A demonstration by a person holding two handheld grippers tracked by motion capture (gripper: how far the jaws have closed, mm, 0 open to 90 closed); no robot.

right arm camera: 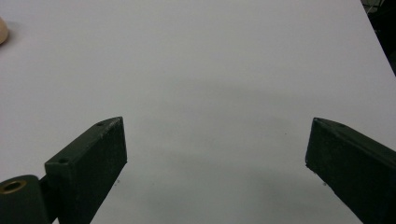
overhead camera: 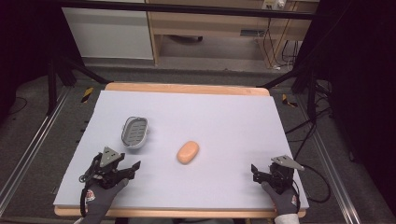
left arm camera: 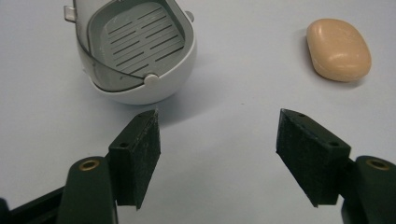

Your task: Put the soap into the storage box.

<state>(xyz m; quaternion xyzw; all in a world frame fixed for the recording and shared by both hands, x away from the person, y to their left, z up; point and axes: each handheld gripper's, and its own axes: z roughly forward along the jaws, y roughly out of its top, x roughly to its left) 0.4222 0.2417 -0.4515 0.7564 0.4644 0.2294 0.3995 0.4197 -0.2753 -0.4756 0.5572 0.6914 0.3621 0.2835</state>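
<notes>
Two grippers wait with jaws released and empty; the left gripper (overhead camera: 133, 168) is nearer the peach oval soap bar (overhead camera: 187, 152), which lies mid-counter ahead and rightward, beside the white slotted soap dish (overhead camera: 135, 132).

Left tongs (overhead camera: 133, 169) and right tongs (overhead camera: 256, 171), each held low in a gloved hand near the bench's front edge, jaws parted and empty, pointing inward.
</notes>
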